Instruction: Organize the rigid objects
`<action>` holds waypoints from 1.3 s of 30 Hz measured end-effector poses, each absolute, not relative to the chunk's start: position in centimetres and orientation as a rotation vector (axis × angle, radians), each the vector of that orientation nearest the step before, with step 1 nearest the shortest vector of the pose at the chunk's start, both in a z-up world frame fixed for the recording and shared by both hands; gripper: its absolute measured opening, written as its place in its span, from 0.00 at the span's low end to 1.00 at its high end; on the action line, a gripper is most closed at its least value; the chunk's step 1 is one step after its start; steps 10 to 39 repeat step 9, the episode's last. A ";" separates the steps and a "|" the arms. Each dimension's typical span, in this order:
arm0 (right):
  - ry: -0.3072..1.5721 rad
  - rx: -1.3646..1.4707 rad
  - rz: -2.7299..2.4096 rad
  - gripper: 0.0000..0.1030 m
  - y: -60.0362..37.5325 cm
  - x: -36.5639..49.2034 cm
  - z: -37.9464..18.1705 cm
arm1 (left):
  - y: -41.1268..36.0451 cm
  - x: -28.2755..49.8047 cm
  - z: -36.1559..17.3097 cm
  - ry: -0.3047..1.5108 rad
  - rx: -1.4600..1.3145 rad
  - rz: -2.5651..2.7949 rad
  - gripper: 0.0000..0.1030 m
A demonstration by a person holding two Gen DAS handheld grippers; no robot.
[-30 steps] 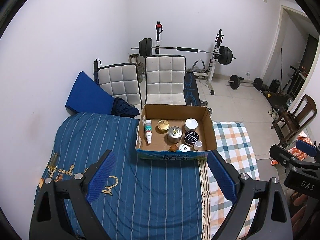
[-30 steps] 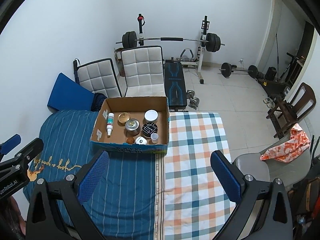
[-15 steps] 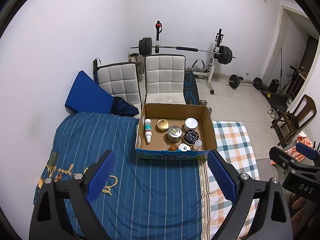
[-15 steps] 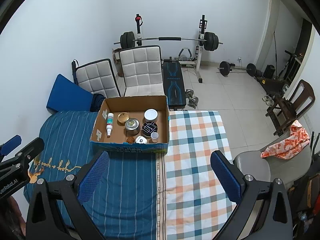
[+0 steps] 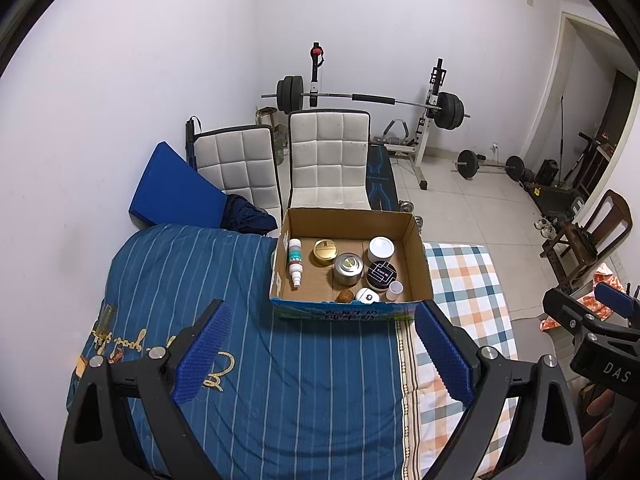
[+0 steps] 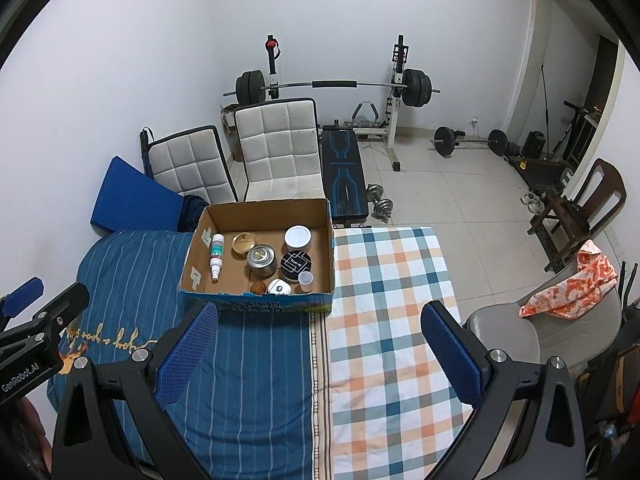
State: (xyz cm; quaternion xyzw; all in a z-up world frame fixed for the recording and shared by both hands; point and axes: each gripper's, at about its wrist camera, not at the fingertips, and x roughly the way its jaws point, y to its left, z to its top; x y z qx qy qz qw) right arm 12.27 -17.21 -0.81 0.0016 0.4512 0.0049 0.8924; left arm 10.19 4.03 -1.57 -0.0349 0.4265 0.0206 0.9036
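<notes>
The left gripper (image 5: 322,354) hangs above the bed with its blue-padded fingers (image 5: 202,354) spread wide and nothing between them. The right gripper (image 6: 320,354) is the same: fingers (image 6: 450,354) far apart, empty, over the seam where the blue striped cover (image 5: 240,320) meets the checked blanket (image 6: 392,300).

Taking the cardboard box (image 5: 418,248) as the landmark, both grippers sit well on its near side, clear of it. The box rests on the bed, at its far edge, straddling the two covers. Inside it, along the left wall, a white spray bottle (image 5: 295,262) lies on its side. A gold tin (image 5: 325,251) sits at the back centre, a silver tin (image 5: 348,268) just in front of it, and a white-lidded jar (image 5: 381,248) at the back right. A black jar (image 5: 380,274) sits in front of that jar. Along the near wall are a brown nut-like piece (image 5: 345,296), a white rounded case (image 5: 367,295) and a small white cup (image 5: 394,290).

Beyond the box stand two white padded chairs (image 5: 328,160) and a barbell rack (image 5: 436,100).
</notes>
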 end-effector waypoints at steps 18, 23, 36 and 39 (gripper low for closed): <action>0.930 0.005 0.005 1.00 -17.3 12.2 -0.6 | 3.9 9.8 -1.2 0.858 -0.072 0.044 0.91; 0.930 0.005 0.005 1.00 -17.3 12.2 -0.6 | 3.9 9.8 -1.2 0.858 -0.072 0.044 0.91; 0.930 0.005 0.005 1.00 -17.3 12.2 -0.6 | 3.9 9.8 -1.2 0.858 -0.072 0.044 0.91; 0.930 0.005 0.005 1.00 -17.3 12.2 -0.6 | 3.9 9.8 -1.2 0.858 -0.072 0.044 0.91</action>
